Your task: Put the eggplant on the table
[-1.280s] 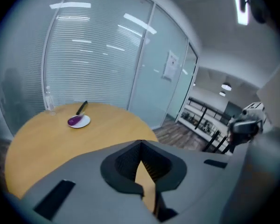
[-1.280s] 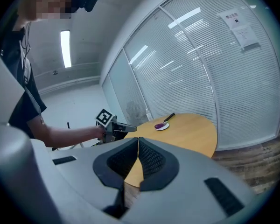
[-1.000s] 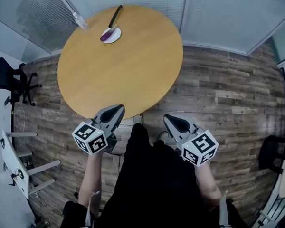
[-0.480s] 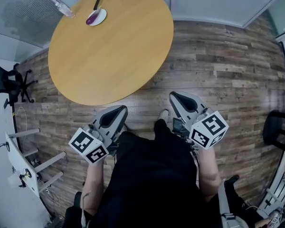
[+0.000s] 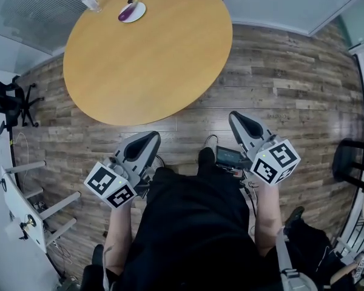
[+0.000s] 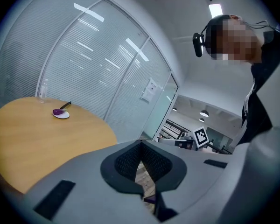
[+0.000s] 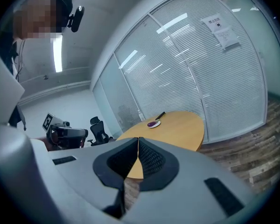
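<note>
Wooden table (image 5: 151, 53) farther off than before

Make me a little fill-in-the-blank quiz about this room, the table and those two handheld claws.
1. The purple eggplant lies on a white ____.
2. The wooden table has a ____ top.
3. The left gripper and the right gripper both have their jaws ____, with nothing between them.
Missing words: plate; round; shut.
</note>
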{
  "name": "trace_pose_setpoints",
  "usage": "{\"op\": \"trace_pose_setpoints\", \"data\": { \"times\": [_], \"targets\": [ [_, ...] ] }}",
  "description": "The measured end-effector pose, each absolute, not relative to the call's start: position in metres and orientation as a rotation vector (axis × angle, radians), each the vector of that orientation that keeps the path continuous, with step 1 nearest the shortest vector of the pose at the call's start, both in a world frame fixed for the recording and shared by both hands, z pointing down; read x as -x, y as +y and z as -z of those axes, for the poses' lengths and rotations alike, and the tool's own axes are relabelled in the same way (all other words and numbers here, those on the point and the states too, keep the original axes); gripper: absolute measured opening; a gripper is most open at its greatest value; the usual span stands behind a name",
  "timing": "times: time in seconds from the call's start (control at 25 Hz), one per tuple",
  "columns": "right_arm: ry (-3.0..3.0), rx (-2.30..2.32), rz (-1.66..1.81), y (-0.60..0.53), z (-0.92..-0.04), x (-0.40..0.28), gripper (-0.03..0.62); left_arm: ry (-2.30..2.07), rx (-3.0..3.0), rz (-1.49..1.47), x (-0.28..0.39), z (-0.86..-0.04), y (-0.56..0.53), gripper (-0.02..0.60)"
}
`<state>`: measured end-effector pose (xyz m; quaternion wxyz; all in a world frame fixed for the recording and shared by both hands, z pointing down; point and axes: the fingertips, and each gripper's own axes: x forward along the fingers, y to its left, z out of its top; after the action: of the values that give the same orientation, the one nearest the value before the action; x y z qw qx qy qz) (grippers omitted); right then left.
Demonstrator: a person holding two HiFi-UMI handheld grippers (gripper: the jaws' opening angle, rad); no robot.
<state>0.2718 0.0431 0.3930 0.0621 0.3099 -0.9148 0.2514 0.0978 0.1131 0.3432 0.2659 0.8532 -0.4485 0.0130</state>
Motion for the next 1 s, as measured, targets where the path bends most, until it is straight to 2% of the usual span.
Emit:
{"op": "trace_pose_setpoints", "data": {
  "times": [0.16, 0.72, 1.0],
  "targets": [
    [-2.762, -0.922, -0.745, 0.065, -0.389, -0.231, 0.017, -1.255, -2.307, -0.02, -0.055, -0.341, 0.142, 0.011],
    [-2.719, -0.727, -0.611, 0.197, -0.381, -0.014, 0.017, -1.359, -2.18, 0.201, 0.144, -0.357, 0.289, 0.011],
    [-2.708, -0.716, -0.566, 0.24, -0.369, 0.022, 0.017, -1.337, -2.196, 0.225, 0.182, -0.352, 0.326, 0.011]
  ]
}}
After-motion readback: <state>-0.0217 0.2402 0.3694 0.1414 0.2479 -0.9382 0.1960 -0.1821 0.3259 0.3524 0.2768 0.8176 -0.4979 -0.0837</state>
